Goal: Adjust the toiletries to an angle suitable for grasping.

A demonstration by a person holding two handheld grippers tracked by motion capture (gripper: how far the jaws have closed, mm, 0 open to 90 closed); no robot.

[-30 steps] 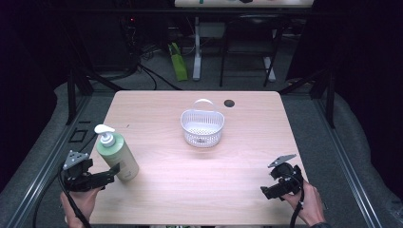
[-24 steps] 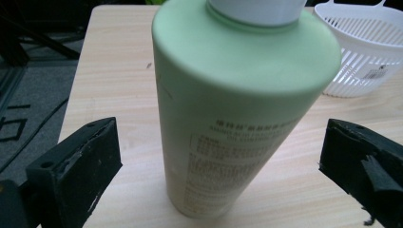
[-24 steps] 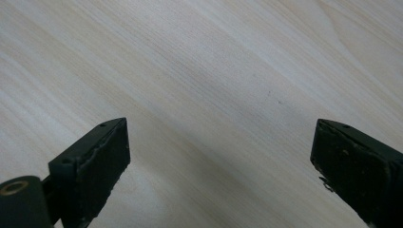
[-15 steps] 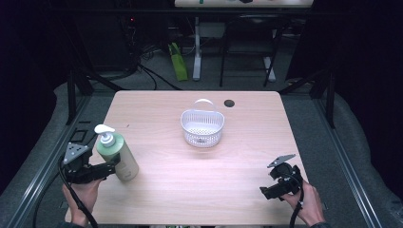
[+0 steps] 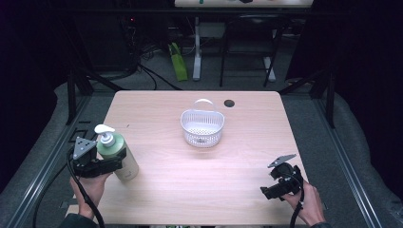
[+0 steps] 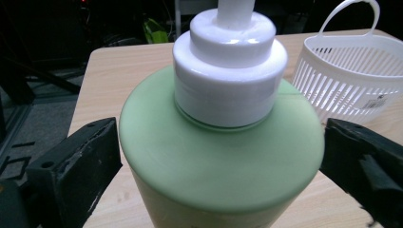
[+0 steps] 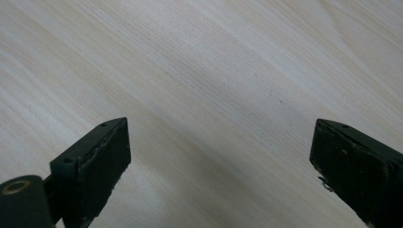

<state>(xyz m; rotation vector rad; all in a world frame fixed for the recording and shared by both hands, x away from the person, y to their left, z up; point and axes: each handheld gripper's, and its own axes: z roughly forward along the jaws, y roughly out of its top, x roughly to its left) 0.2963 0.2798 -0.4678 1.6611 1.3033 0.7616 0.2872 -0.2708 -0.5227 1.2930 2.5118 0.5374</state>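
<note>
Pale wooden table (image 5: 190, 190), centre of the high view. Green pump bottle (image 5: 116, 154) stood upright at the lower left of the frame, white pump head on top. Left gripper (image 5: 111, 165), held in a hand (image 5: 90, 187) coming in at the bottom left, had its jaws set wide around the bottle's body; in the left gripper view the bottle (image 6: 221, 156) sat between the two black jaws, each just beside its shoulder, firm contact not certain. White slatted basket (image 5: 202, 127) with a hoop handle stood upper centre, well apart from the bottle; also at the upper right of the left gripper view (image 6: 351, 71). Right gripper (image 5: 273, 190), lower right of the high view, hovered over bare wood, jaws wide and holding nothing.
</note>
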